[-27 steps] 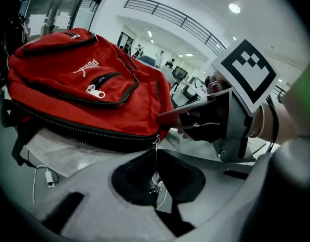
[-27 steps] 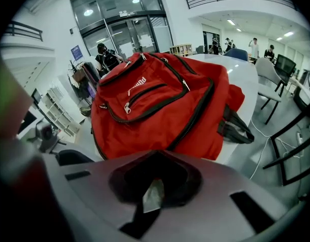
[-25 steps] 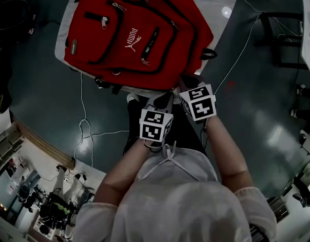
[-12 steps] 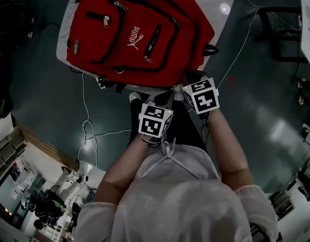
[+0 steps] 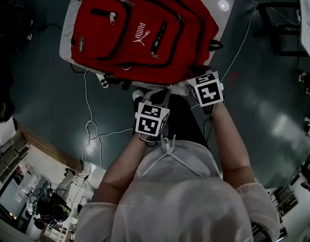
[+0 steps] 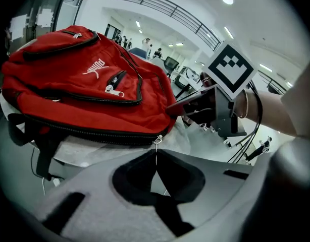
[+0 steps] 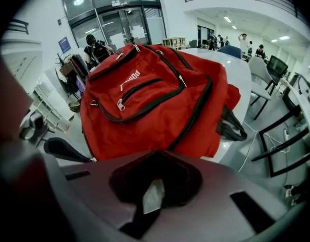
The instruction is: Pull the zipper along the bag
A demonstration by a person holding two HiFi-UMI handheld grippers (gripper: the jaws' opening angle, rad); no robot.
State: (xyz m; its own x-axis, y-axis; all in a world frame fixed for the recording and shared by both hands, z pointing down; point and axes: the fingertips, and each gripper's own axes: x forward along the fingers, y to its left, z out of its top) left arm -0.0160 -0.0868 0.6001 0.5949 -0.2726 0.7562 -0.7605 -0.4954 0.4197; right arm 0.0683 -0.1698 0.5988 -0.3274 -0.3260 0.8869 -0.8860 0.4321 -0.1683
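The red bag (image 5: 104, 49) lies flat on the pale tabletop (image 7: 238, 72), with its front pockets facing up. Its lower edge is turned to the person and reaches a little over the tabletop edge. A white logo (image 5: 142, 34) is on the front pocket.

The main zipper (image 6: 94, 130) is a black line that runs along the side of the bag near this lower edge. Its slider sits at the corner of the bag, and the thin metal pull (image 6: 156, 147) hangs out from it toward the left claw (image 6: 156, 160). The jaws of this claw are pressed together on the pull, so the pull is stretched straight between the slider and the jaw tips.

The right claw (image 7: 155, 155) is just beside, at the same corner of the bag. The left gripper view shows its two jaws closed on a fold of the red cloth. In its own view the bag fills the space directly in front of the jaw tips.

In the head view both claws point down and away from the person, the left one a little nearer to the body. A black strap (image 7: 230, 125) hangs from the bag over the tabletop edge. A white cable (image 5: 89, 130) lies on the dark floor (image 5: 44, 95) below.
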